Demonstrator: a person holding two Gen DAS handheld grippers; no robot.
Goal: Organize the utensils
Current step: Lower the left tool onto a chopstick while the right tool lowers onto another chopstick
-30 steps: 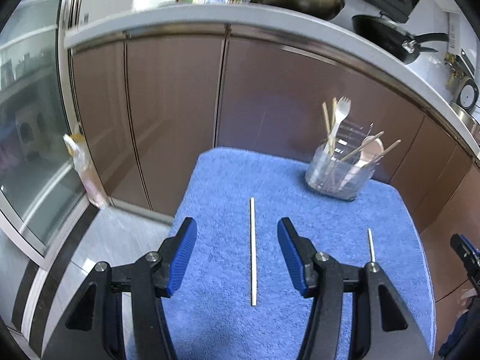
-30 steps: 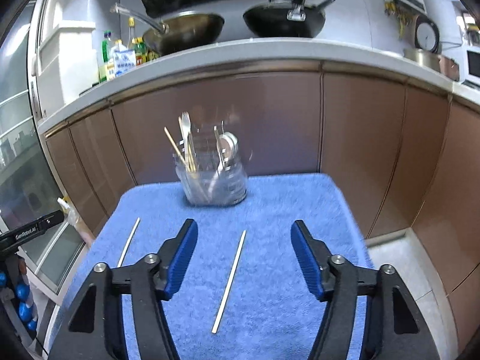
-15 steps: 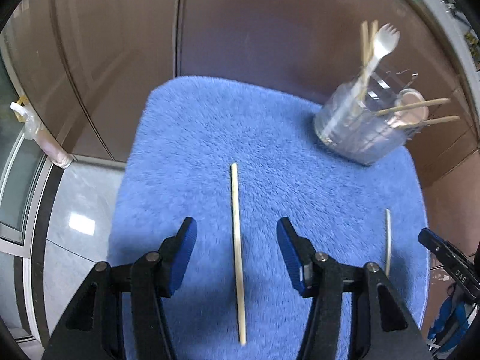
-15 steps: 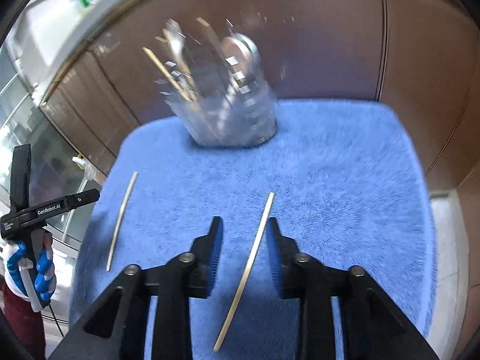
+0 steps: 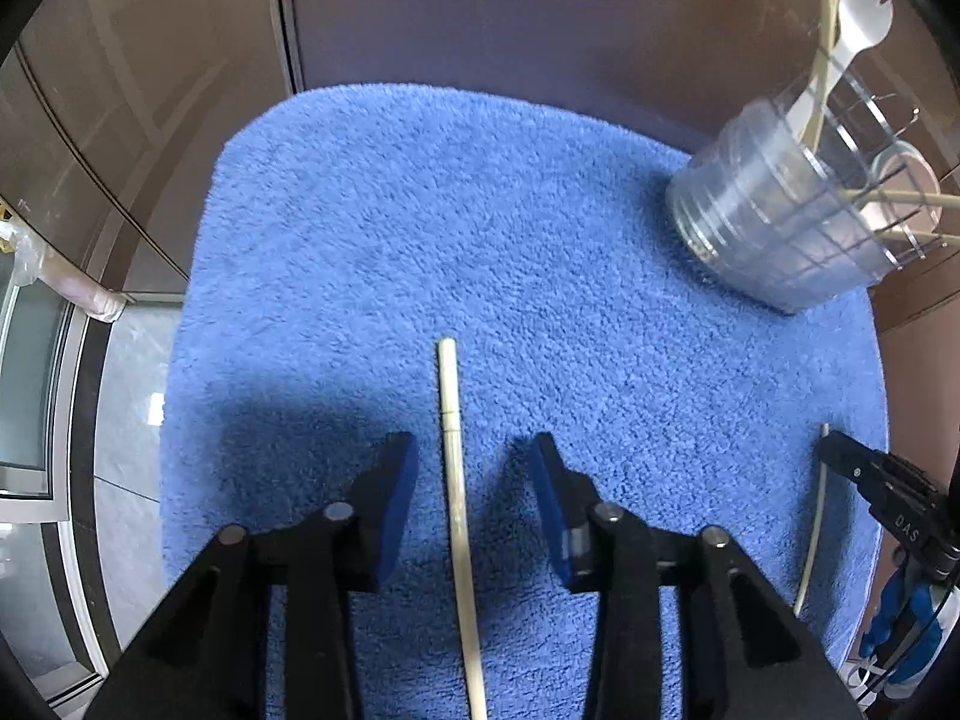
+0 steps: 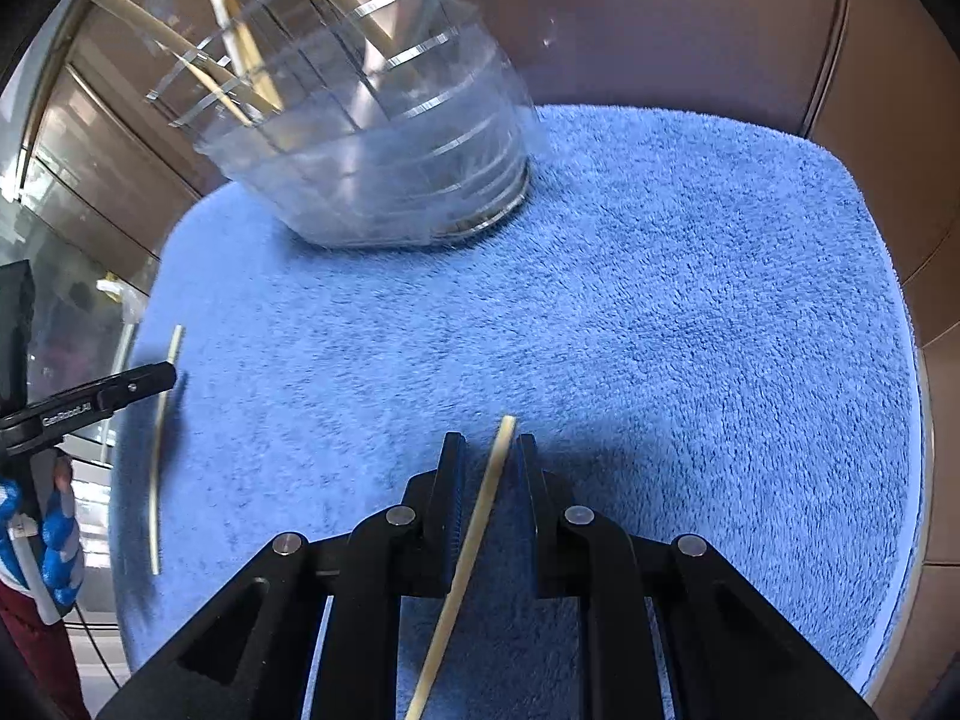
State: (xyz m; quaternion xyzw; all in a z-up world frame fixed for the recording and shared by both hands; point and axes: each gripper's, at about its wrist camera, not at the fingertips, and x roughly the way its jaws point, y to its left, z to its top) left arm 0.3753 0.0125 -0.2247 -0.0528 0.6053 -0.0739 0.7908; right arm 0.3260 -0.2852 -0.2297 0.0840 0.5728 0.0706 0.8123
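On the blue towel [image 5: 540, 240], your open left hand-held gripper [image 5: 474, 468] straddles one chopstick [image 5: 453, 480]; the right hand-held gripper [image 6: 486, 468] nearly pinches another chopstick [image 6: 480, 516]. Light, stiff, slippery: grip mid-shaft.

Near ends of both chopsticks [image 5: 459, 516] [image 6: 474, 534] off-frame; clear holder [image 6: 372, 138] motion-blurred, top cropped

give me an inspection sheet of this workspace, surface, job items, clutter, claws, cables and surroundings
Surface: blue towel.
Job's things: left chopstick and right chopstick lie flat; clear holder at the back holds a spork and sticks.
Clutter: nothing seen.
Claws: left claw open, straddling its chopstick; right claw nearly closed around its chopstick.
Cables: nothing seen.
Surroundings: brown cabinet doors, tiled floor.
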